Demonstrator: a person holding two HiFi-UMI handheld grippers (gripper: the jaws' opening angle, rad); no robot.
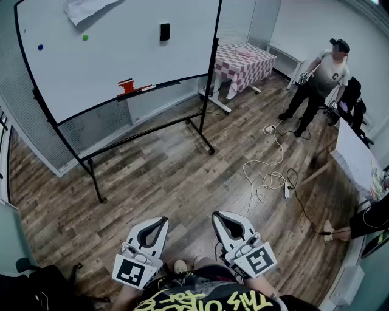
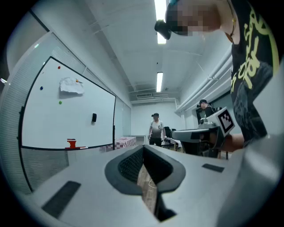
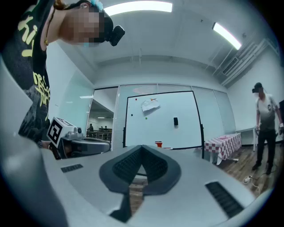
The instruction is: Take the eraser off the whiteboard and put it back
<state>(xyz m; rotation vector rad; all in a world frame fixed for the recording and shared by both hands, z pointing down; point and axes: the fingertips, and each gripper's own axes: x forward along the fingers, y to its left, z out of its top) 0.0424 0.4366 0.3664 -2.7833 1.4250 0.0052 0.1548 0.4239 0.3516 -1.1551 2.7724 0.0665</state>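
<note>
A small black eraser (image 1: 165, 31) sticks to the upper right part of the whiteboard (image 1: 109, 67), far across the wooden floor from me. It also shows in the left gripper view as the eraser (image 2: 94, 117) and in the right gripper view as the eraser (image 3: 175, 121). My left gripper (image 1: 162, 220) and right gripper (image 1: 217, 216) are held side by side low in the head view, close to my body. Both point roughly level toward the board. Each has its jaws together with nothing between them, as seen on the left gripper (image 2: 143, 146) and the right gripper (image 3: 142, 146).
A red object (image 1: 126, 86) sits on the board's tray; magnets (image 1: 85, 37) and a paper sheet (image 1: 85, 9) are on the board. The board's wheeled stand (image 1: 97, 182) juts forward. A checkered table (image 1: 246, 58), a standing person (image 1: 319, 79) and floor cables (image 1: 267, 176) lie to the right.
</note>
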